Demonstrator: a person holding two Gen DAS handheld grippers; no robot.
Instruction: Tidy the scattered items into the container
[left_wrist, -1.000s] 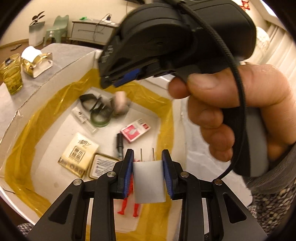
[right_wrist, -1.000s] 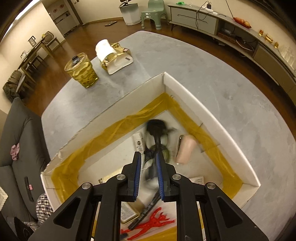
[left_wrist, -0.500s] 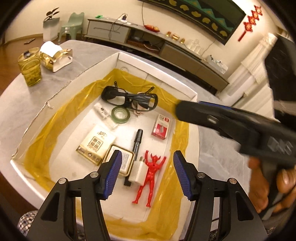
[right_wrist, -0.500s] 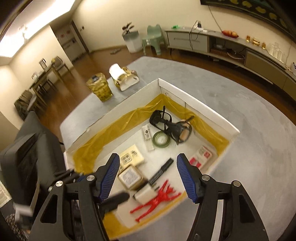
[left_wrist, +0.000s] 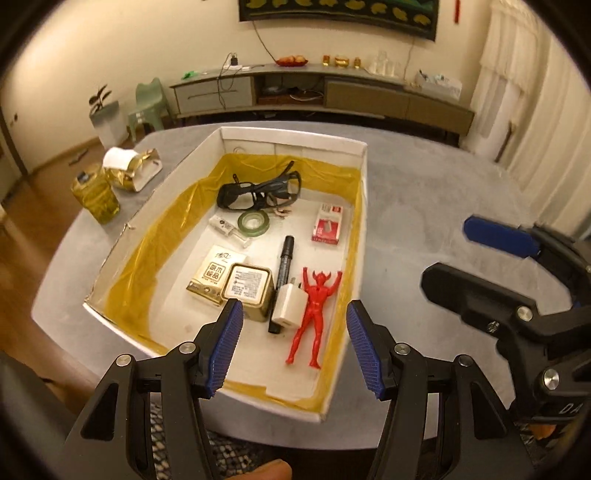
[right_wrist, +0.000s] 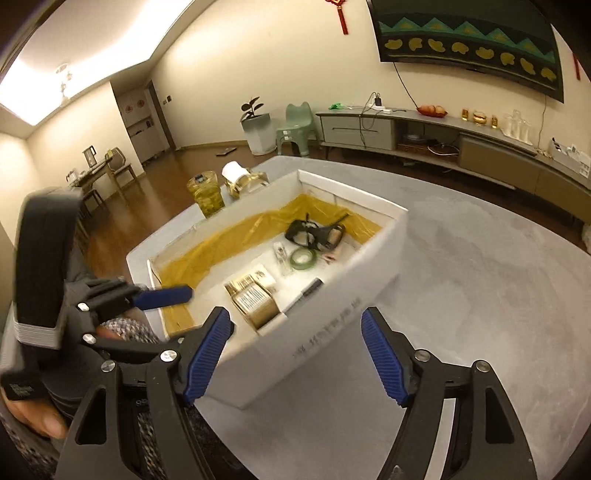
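A white box (left_wrist: 167, 192) lined with yellow film stands on the grey table. In it lie black glasses (left_wrist: 258, 190), a green tape roll (left_wrist: 253, 222), a red card box (left_wrist: 328, 223), a black marker (left_wrist: 282, 266), a white charger plug (left_wrist: 290, 304), a red figure (left_wrist: 314, 314), a gold tin (left_wrist: 245, 290) and a tea packet (left_wrist: 214, 275). My left gripper (left_wrist: 294, 306) hovers above the box's near end, jaws opening, nothing between them. My right gripper (right_wrist: 295, 317) hangs outside the box's (right_wrist: 332, 306) right wall, jaws opening and empty. It also shows in the left wrist view (left_wrist: 480, 266).
A gold-patterned cup (left_wrist: 96, 197) and a tissue holder (left_wrist: 131, 170) stand on the table (left_wrist: 424, 206) left of the box. A low cabinet (left_wrist: 369, 96) and a green stool (left_wrist: 147, 105) stand beyond. A person's hand (right_wrist: 33, 417) holds the left gripper's handle.
The left gripper let go of the white charger plug and the right let go of the black glasses; both lie in the box. Both grippers opened and drew back, the right one out to the box's side.
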